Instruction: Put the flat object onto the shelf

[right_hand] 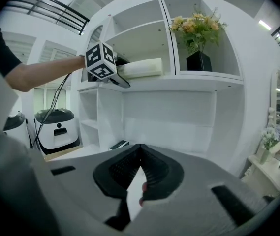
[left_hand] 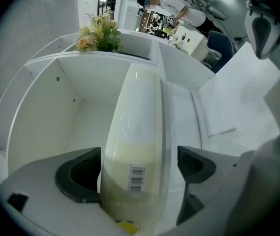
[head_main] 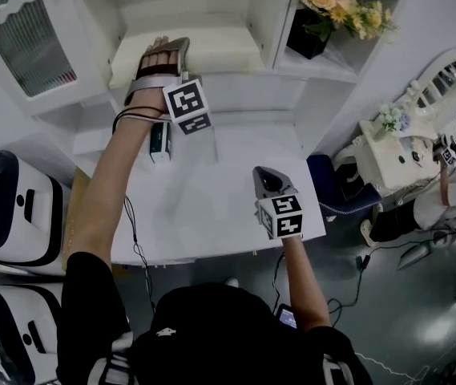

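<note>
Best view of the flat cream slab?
Left gripper view: the flat cream slab fills the frame between the jaws, barcode visible. Head view: left gripper partly covers it. Right gripper view: small, distant, side-on.

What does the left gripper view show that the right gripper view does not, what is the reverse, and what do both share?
Only the left gripper view: the barcode label on the flat cream-coloured pack, and the left claw with its jaws apart either side of that pack.
Only the right gripper view: the black-and-white marker cube on the left claw, the black vase under the flowers, and a white rounded machine with a black top.
Both: the pack lying in the white shelf compartment, and the bunch of yellow and peach flowers.
</note>
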{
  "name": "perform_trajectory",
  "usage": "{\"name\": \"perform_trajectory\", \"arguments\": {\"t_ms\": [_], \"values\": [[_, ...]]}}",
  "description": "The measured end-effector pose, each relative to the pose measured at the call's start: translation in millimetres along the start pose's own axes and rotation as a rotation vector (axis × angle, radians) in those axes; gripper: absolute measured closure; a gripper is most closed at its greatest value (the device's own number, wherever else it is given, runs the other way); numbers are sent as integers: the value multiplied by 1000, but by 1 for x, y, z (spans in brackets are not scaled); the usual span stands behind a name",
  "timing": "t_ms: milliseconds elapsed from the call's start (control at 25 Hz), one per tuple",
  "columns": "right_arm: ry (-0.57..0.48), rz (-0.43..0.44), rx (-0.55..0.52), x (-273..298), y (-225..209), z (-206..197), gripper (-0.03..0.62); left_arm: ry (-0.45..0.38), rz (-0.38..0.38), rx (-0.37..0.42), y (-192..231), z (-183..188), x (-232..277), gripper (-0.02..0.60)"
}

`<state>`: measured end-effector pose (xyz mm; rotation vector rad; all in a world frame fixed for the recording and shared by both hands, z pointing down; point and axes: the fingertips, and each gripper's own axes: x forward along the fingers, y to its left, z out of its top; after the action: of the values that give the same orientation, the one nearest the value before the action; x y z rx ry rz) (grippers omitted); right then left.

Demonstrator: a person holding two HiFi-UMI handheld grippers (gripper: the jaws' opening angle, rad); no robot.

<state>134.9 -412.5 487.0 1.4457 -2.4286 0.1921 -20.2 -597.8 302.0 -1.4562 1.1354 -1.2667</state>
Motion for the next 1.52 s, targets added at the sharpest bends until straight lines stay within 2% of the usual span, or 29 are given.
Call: {"name": "perform_trajectory", "arguments": {"t_ms": [360, 680, 840, 1040, 1520], "values": [[-11, 1, -8, -9, 13, 4, 594, -64, 11, -21, 2, 7, -28, 132], [-19, -9, -21, -20, 26, 11, 594, -79, -3, -27, 2, -1, -52, 133], [-25, -11, -35, -24, 35, 15, 594, -102, 14, -32, 3, -5, -66, 134], [-27, -13, -47, -27, 45, 19, 594, -114, -5, -66, 0, -15, -83, 135], [-33, -18, -62, -37, 71, 27, 594, -202, -50, -205, -1, -23, -130, 144]]}}
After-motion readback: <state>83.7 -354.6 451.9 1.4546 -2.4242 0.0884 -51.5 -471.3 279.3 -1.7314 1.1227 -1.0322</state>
